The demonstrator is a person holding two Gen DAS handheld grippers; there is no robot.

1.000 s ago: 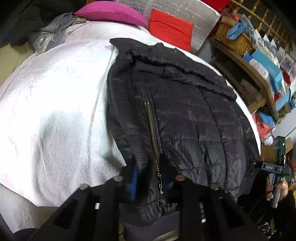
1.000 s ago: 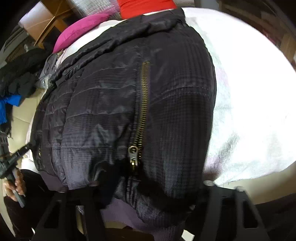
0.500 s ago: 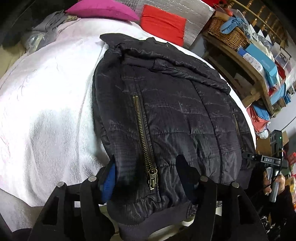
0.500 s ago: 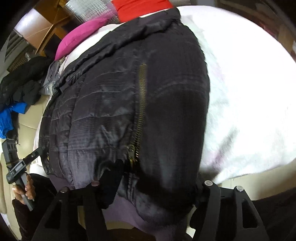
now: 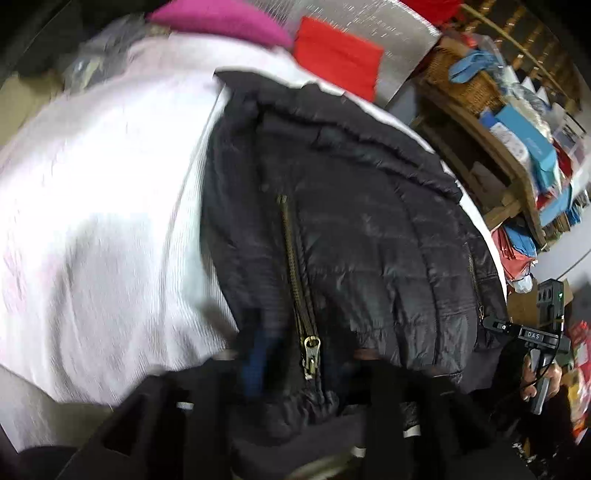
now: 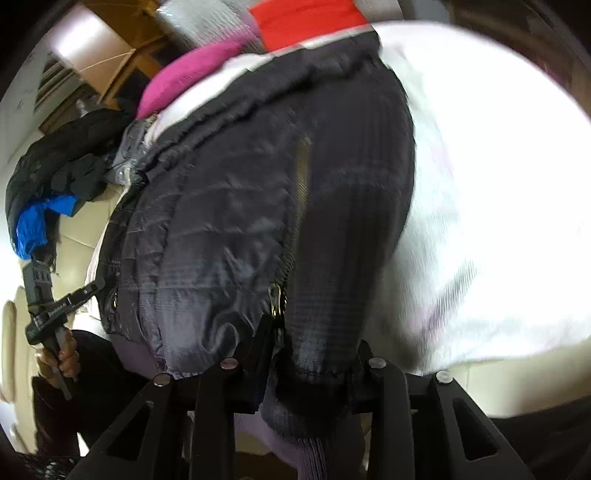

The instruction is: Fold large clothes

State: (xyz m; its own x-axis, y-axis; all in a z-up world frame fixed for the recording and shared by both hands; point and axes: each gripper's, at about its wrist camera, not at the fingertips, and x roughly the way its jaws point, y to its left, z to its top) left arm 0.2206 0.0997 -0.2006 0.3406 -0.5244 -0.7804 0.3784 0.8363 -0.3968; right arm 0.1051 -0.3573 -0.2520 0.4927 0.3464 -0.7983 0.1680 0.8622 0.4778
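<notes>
A black quilted jacket with brass pocket zippers lies on a white bedspread, collar at the far end. My left gripper straddles the jacket's near hem beside the left pocket zipper, its fingers closed on the padded fabric. My right gripper straddles the hem by the other zipper and also pinches the fabric. The jacket bulges up in front of each camera. The ribbed waistband hangs below the right fingers.
A magenta pillow and a red cushion lie at the bed's head. A cluttered wooden shelf stands to the right. A pile of dark and blue clothes sits to the left on a beige sofa.
Both grippers have narrowed onto the jacket's hem and the hem has lifted toward the cameras. Both views are now motion-blurred.
</notes>
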